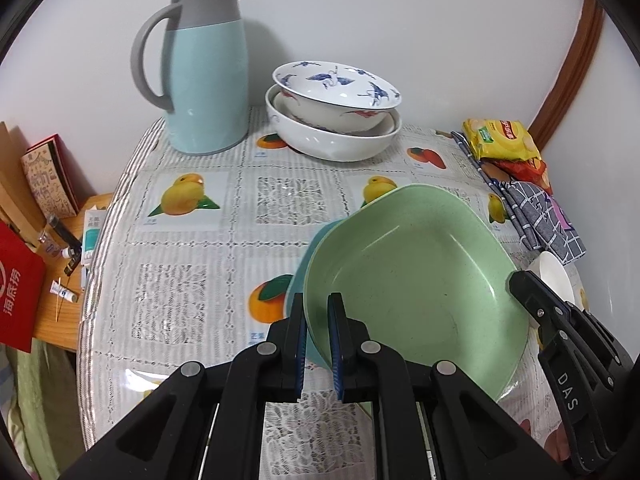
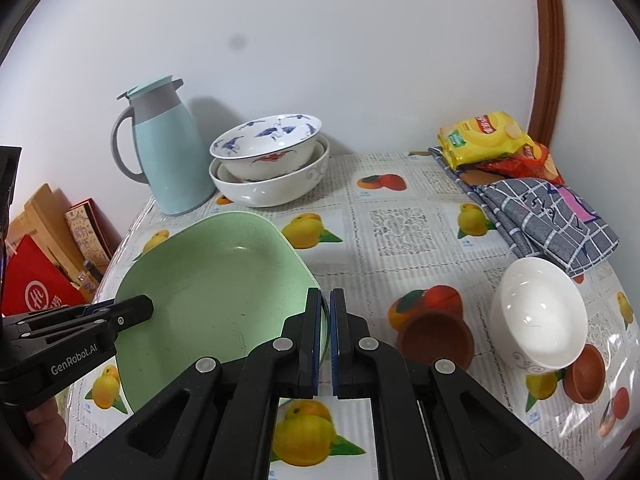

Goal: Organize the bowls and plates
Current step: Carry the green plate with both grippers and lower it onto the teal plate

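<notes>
Black two-finger left gripper (image 1: 319, 312) fills the bottom of the left wrist view, its blue-padded jaws drawn narrow and clamped on the near-left rim of a pale green, square-ish speckled plastic plate (image 1: 412, 276). In the right wrist view the right gripper (image 2: 325, 308) sits at bottom centre, jaws likewise narrow and pinching the same plate's right-hand rim (image 2: 216, 280). A teal rim of a second dish (image 1: 304, 256) shows just under the green one on its left side; whether it is also gripped I cannot tell.

By size, the counter (image 1: 192, 248) comes first: it spreads across the middle of both views under a clear-covered lace-pattern cloth printed with fruit. Next, a pale blue jug with a grey handle and collar (image 1: 208, 76) stands upright at the upper left, against the white wall. Just right of it, a large white ceramic bowl (image 1: 336, 140) holds a smaller bowl painted with blue cranes (image 1: 336, 88), nested and tilted. A folded grey checked cloth (image 2: 544, 216) lies at the right edge, with yellow and orange snack packets (image 2: 484, 138) on its far end. A plain white ceramic bowl (image 2: 536, 316) sits in the lower right of the right wrist view, leaning on a small brown clay cup (image 2: 438, 340); another brown cup (image 2: 584, 376) is touching the bowl's lower right.
</notes>
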Available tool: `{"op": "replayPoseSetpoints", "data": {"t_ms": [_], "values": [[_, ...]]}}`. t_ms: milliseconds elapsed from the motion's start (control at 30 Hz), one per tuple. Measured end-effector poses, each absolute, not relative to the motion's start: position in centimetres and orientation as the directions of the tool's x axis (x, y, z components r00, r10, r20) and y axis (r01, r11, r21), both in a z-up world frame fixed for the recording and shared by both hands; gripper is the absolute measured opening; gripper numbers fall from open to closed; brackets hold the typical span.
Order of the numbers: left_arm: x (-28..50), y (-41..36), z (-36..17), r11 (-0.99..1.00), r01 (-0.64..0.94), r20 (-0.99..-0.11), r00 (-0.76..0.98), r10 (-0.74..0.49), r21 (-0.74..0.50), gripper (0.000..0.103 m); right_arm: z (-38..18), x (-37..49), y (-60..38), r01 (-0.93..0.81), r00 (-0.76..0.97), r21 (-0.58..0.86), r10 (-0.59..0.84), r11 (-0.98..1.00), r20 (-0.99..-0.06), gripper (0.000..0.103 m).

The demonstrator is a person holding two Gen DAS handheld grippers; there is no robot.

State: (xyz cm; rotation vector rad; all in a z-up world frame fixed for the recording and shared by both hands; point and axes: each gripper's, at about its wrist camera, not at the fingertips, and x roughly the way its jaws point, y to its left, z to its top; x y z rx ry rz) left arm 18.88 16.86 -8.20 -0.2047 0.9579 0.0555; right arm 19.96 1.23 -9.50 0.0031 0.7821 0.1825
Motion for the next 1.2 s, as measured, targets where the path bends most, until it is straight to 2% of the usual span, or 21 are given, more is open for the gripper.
{"op": "replayPoseSetpoints", "data": {"t_ms": [1200], "values": [[19.7,19.6,-12.6,0.967,-0.212,-0.866,0.499,-0.02,-0.145,0.011,-14.2,22.0,4.2,-0.231,0.605,0.07,0.199,0.971,-0.771,0.004]]}}
